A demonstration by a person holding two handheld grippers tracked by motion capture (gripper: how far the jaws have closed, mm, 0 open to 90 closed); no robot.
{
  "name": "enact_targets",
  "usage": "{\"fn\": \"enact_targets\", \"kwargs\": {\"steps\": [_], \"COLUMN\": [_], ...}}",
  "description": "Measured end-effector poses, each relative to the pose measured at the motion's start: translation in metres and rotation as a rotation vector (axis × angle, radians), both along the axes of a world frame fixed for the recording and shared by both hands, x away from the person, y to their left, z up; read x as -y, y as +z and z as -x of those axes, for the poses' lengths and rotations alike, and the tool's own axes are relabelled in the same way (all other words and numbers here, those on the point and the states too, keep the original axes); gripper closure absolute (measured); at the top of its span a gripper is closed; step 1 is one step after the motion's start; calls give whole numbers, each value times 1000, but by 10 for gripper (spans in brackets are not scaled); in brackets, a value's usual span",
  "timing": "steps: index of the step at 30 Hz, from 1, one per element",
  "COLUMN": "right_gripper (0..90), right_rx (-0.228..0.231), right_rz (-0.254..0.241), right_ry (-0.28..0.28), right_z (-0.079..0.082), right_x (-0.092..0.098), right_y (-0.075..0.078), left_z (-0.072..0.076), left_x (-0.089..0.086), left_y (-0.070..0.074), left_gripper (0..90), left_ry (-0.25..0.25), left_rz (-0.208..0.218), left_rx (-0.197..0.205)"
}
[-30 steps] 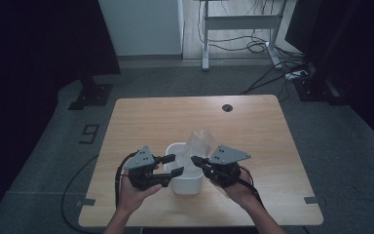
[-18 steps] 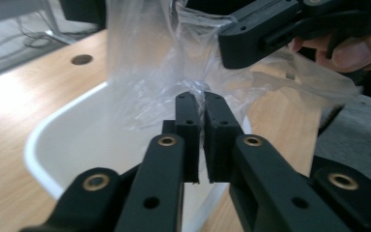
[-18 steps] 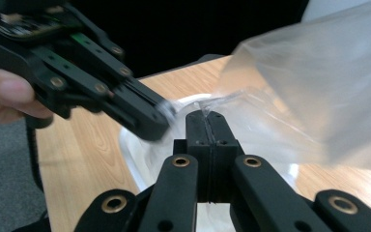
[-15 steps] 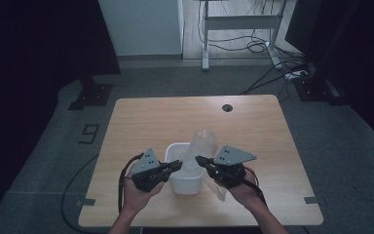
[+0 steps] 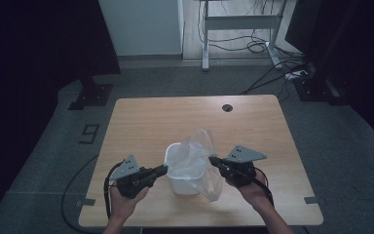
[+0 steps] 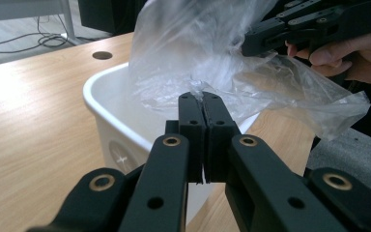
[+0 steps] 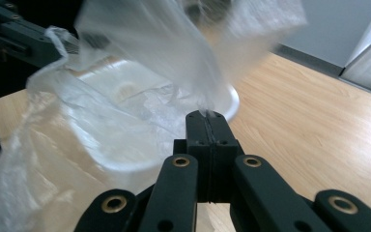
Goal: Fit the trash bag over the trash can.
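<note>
Left gripper has just clamped shut on the edge of the plastic bag — in the left gripper view a pinch of film sticks up between the closed jaws, right over the near rim of the white bin. Right gripper is closed on the bag's opposite edge, on the bin's other side; the right gripper view shows film trapped at its tips too.

Relative to the bin: it sits on the wooden table, the bag's lower part is down inside it, the rest billows above the rim, and one loose flap hangs outside the wall on the right-gripper side.

Where we think we are — lining the bin. Done: bag in the bin, both edges gripped. Left: we'd judge the mouth has to be spread and folded over the rim all round; the rim under the left gripper looks bare, and we can't tell about the far rim.
</note>
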State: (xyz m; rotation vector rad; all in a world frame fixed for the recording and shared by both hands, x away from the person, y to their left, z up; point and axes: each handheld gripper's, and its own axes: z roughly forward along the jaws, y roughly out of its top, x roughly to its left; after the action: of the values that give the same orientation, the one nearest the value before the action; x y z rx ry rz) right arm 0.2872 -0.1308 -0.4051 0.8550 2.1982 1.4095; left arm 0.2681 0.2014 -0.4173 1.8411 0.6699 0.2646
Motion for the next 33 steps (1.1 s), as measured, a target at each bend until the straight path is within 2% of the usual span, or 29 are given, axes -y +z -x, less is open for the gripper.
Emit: {"fn": "enact_targets", "kwargs": {"steps": [6,11,21,28,33], "right_gripper": [892,892,892,892,892], "right_rx": [-6,-4,-9,-26,-40], "right_rz": [1,-4,-5,-7,-15], "right_ry": [-24,-37,-49,-47,-59], "right_z": [0,0,0,4,4], "right_x": [7,12,18,18,20], "right_y": [-3,-5,-10,-22,-30], "left_z": [2,5,10,13,13], "left_x": [-4,-5,-16,-25,-28], "left_y": [-5,-7,-9,-21,-23], "left_gripper": [877,879,889,892,891], "left_ry": [5,6,34,41,47], "left_rz": [14,20,29,32,37], "left_rx": [-1,30,55,30,23]}}
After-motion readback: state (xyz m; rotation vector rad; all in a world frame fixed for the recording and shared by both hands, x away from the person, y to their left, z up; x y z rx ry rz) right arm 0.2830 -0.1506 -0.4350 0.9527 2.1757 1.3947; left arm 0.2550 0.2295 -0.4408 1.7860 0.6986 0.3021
